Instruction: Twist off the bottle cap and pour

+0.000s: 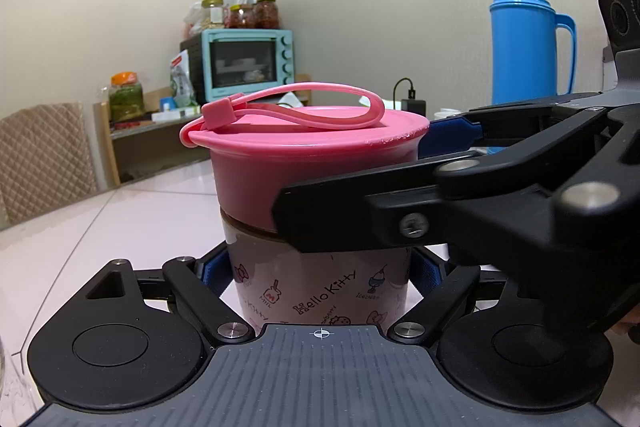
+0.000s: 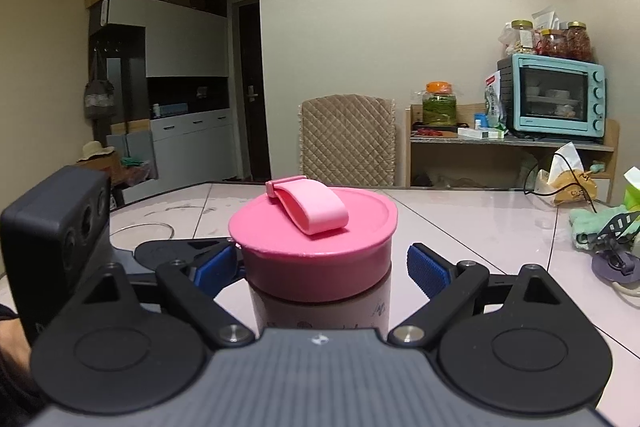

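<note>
Hello Kitty bottle (image 1: 320, 291) upright on white surface (image 1: 132, 215), left tongs (image 1: 320, 267) clamped on its body, right tongs (image 1: 424, 171) around pink cap (image 1: 308, 163). Right wrist view: cap (image 2: 316, 247) between blue pads (image 2: 426, 269), gaps visible, tongs released.

Left tool (image 1: 320, 273): black linkage arms, silver pivot screws, blue ribbed pads, grey ridged body (white crosshair mark).
</note>
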Tool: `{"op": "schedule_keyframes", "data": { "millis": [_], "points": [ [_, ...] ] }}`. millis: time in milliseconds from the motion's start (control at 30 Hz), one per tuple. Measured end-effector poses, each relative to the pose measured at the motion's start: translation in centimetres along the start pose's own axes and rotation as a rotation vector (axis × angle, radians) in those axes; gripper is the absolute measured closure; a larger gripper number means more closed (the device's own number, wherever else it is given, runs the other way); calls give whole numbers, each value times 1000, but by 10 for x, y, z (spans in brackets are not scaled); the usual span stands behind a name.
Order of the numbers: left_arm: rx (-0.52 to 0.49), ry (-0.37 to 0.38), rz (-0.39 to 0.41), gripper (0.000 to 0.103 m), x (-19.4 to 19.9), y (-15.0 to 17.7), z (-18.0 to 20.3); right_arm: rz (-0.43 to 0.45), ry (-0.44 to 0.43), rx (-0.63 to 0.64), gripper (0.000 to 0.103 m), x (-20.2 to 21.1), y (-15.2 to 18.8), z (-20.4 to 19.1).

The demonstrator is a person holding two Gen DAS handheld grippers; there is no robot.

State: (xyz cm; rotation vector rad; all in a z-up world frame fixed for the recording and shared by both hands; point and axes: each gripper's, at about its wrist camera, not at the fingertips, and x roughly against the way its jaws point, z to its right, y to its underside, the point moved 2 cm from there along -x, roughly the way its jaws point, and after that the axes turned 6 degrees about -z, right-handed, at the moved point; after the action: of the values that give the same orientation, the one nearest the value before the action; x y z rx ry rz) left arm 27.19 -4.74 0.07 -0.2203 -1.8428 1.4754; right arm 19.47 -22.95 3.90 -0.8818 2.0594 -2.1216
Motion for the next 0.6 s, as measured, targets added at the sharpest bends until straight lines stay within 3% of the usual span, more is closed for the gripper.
{"op": "schedule_keyframes", "data": {
  "millis": [233,600],
  "points": [
    [0,0,0,13,0,0,0,-8,26,6,14,-4,-1,-6],
    [0,-1,0,13,0,0,1,-20,-122,76,18,-4,-2,11]
  ]
}}
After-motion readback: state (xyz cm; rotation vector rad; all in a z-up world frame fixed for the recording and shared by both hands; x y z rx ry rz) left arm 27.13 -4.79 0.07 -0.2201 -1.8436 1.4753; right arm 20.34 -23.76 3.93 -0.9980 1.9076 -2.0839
